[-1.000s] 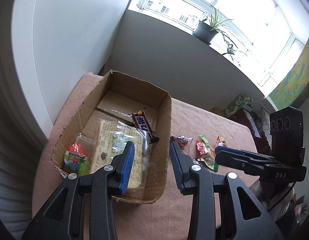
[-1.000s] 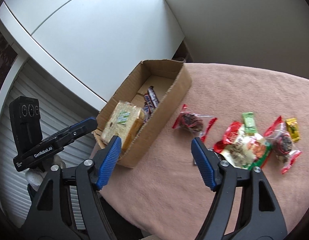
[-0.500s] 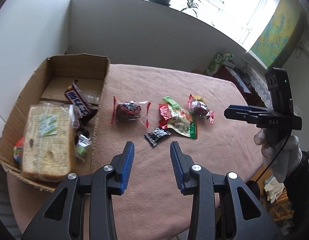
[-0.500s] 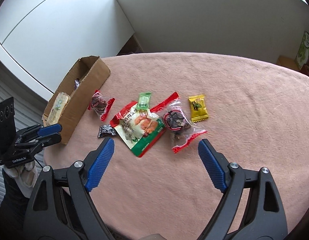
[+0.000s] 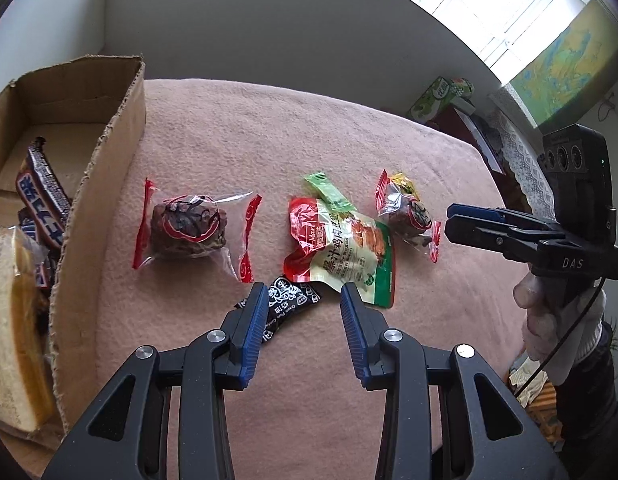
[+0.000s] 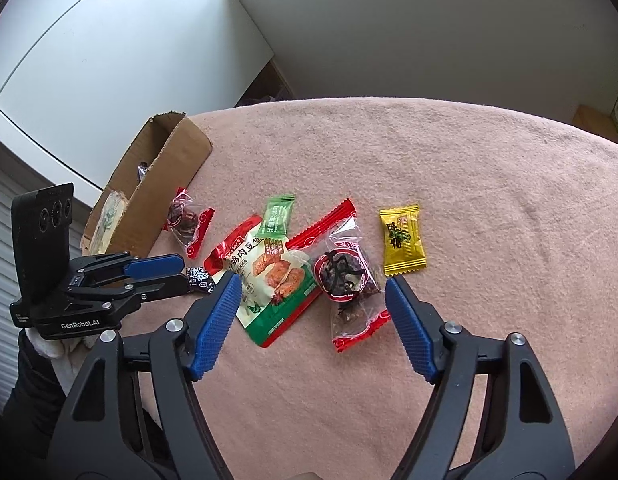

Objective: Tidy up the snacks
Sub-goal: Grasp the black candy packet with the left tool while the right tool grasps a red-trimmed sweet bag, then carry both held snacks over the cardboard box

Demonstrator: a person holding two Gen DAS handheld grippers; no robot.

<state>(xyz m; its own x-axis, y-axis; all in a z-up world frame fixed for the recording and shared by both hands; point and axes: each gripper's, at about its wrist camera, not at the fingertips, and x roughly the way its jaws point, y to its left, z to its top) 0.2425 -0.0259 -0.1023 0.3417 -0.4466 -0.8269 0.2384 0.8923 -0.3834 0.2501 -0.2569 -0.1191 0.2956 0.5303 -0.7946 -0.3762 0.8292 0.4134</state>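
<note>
Loose snacks lie on the pink cloth: a black packet (image 5: 287,300), a red-green pouch (image 5: 341,248), two clear red-ended packets (image 5: 189,228) (image 6: 345,276), a green sachet (image 6: 279,216) and a yellow candy (image 6: 401,240). My left gripper (image 5: 303,292) hovers open over the black packet, its left finger overlapping the packet without pressing it. My right gripper (image 6: 312,280) is closing, with the second clear packet and the pouch's edge between its pads, untouched. The cardboard box (image 5: 101,200) at the left holds chocolate bars (image 5: 41,196) and a bread pack (image 5: 13,320).
The cloth-covered table (image 6: 469,184) stretches to the far right. A grey wall stands behind it. A green carton (image 5: 441,96) sits on furniture beyond the table's far corner. White-gloved hands (image 5: 549,320) hold the grippers.
Both grippers swung from the box over to the loose snacks and sank toward them. The right jaws widened, then narrowed again. The left jaws kept their gap.
</note>
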